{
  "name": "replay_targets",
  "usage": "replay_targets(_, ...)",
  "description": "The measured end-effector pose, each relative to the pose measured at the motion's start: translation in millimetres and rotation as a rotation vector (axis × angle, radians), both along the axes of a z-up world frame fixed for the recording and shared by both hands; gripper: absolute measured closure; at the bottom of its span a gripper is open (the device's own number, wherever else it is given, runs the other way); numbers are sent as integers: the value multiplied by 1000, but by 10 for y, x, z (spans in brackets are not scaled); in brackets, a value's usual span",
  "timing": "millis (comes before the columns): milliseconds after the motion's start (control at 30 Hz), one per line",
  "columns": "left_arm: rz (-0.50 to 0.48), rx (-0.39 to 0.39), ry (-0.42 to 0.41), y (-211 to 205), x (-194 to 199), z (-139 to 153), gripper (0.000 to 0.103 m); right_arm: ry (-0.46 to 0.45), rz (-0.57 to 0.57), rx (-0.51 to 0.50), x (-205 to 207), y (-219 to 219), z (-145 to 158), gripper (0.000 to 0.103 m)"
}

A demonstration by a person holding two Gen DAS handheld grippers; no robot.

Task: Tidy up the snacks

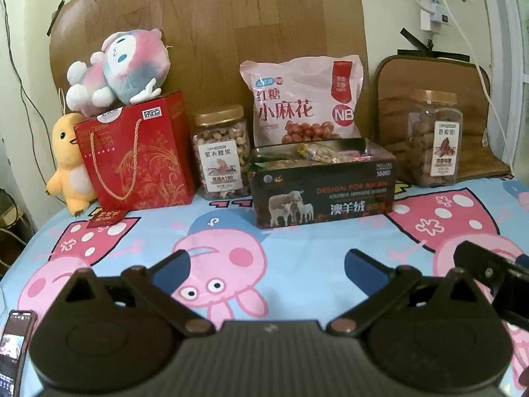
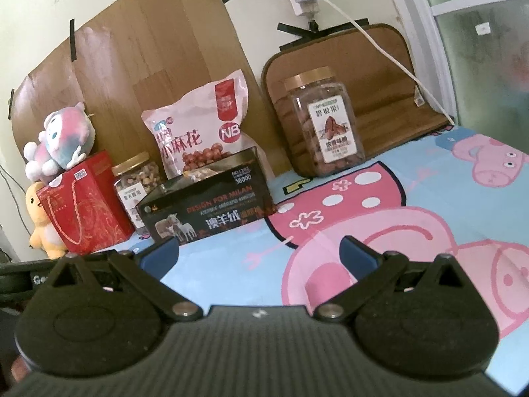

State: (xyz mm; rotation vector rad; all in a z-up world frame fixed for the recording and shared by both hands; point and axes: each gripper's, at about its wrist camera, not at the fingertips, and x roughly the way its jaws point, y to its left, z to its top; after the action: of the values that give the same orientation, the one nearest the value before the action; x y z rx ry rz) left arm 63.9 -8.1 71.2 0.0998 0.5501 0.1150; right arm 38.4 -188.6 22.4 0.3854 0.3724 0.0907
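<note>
Risk here sits mostly with the back row. My left gripper (image 1: 266, 264) and my right gripper (image 2: 258, 254) both hover over the cartoon sheet (image 1: 297, 241) with jaws spread wide and nothing between them.

The snacks stand well ahead of me: an open black box (image 1: 322, 192) already filled with small packets, a pink bag (image 1: 302, 99) leaning behind it, one nut jar (image 1: 222, 152) just beside the box on its left, and a second jar (image 1: 434, 139) off to the right, near the brown cushion (image 1: 393, 76).

If I go for the pink bag, I judge the box blocks a straight approach; coming over it, I could clip the rim or drag packets out. The bag looks slack and slippery, so a pinch high up may let it fold and slide.

The jars look tall and smooth; a grip near the lid could tip them on the soft sheet. The left jar stands close to the red gift bag (image 1: 139, 155), with a plush toy (image 1: 115, 69) perched on top, so a wide finger could nudge that and bring the toy down.
</note>
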Motion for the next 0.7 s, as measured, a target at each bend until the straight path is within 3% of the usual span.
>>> replay_targets(700,38,-27,15,214,-38,-47,0,23,48,-130,6,188,47,0)
